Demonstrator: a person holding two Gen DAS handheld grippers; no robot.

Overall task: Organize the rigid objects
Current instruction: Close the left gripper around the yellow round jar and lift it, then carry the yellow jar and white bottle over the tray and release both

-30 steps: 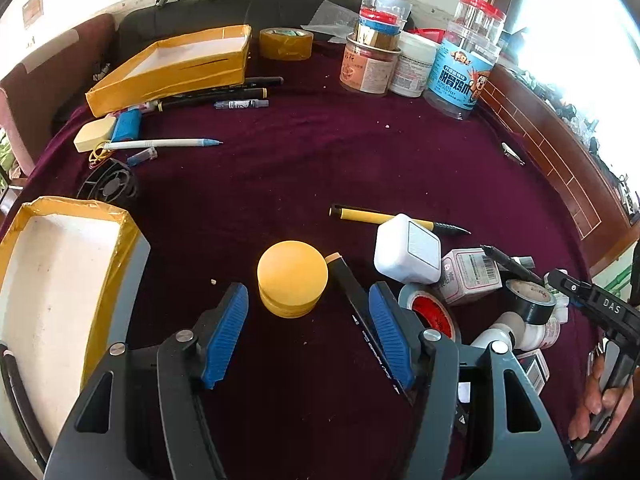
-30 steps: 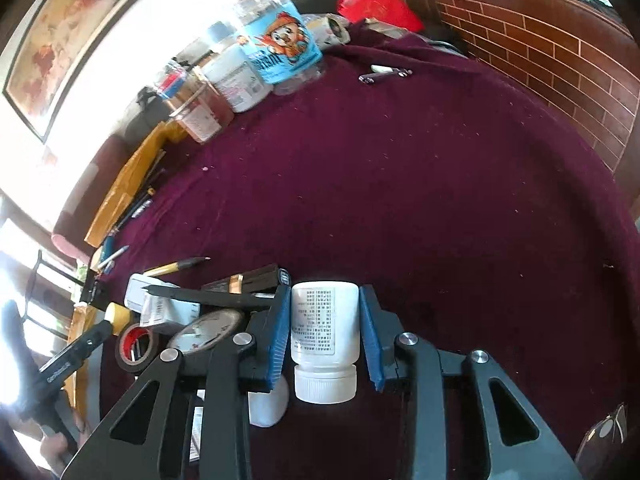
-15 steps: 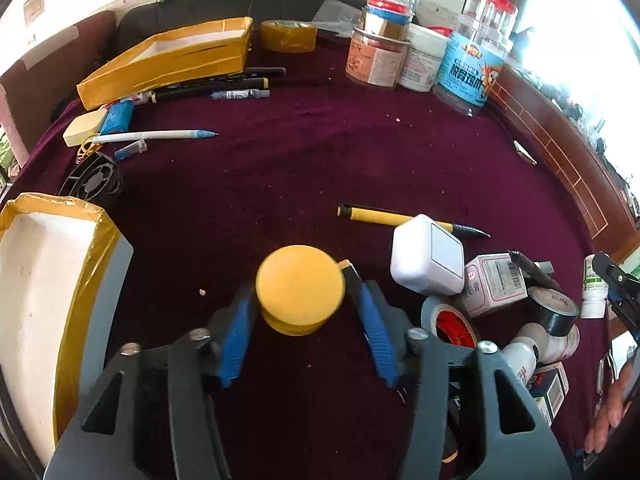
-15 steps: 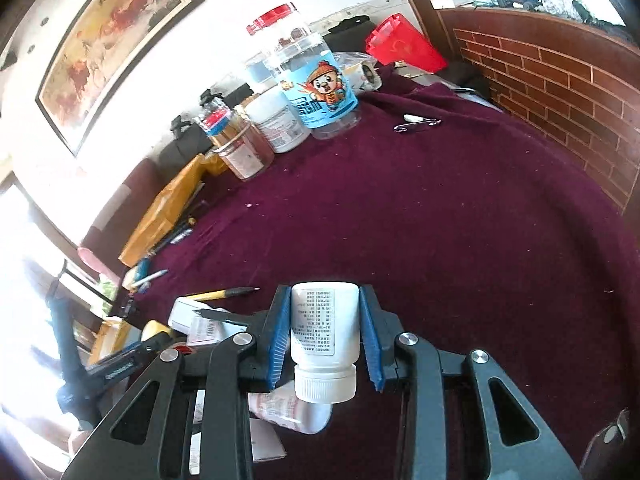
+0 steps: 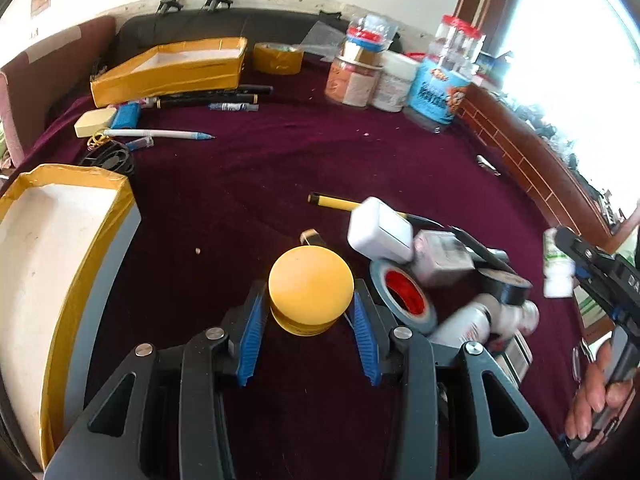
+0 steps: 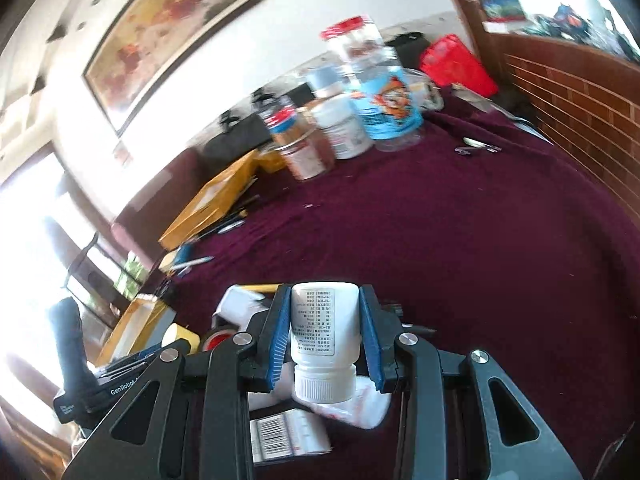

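A round yellow tin (image 5: 311, 280) sits between the blue pads of my left gripper (image 5: 310, 300), which is shut on its sides just above the maroon cloth. It also shows small at the lower left of the right wrist view as the yellow tin (image 6: 180, 338). My right gripper (image 6: 324, 300) is shut on a white pill bottle (image 6: 324, 328), cap toward the camera, held above the pile of clutter. The left wrist view shows that bottle (image 5: 558, 268) at the right edge, with a person's hand on the gripper handle.
A yellow-taped open box (image 5: 60, 176) stands at the near left and another (image 5: 168, 68) at the back with pens beside it. Jars (image 5: 436, 84) crowd the back right. A white adapter (image 5: 380, 228), tape rolls (image 5: 404, 292) and small bottles pile up right of the tin.
My left gripper moved forward around the yellow tin and its jaws closed on it. My right gripper rose and rolled with the white bottle still held.
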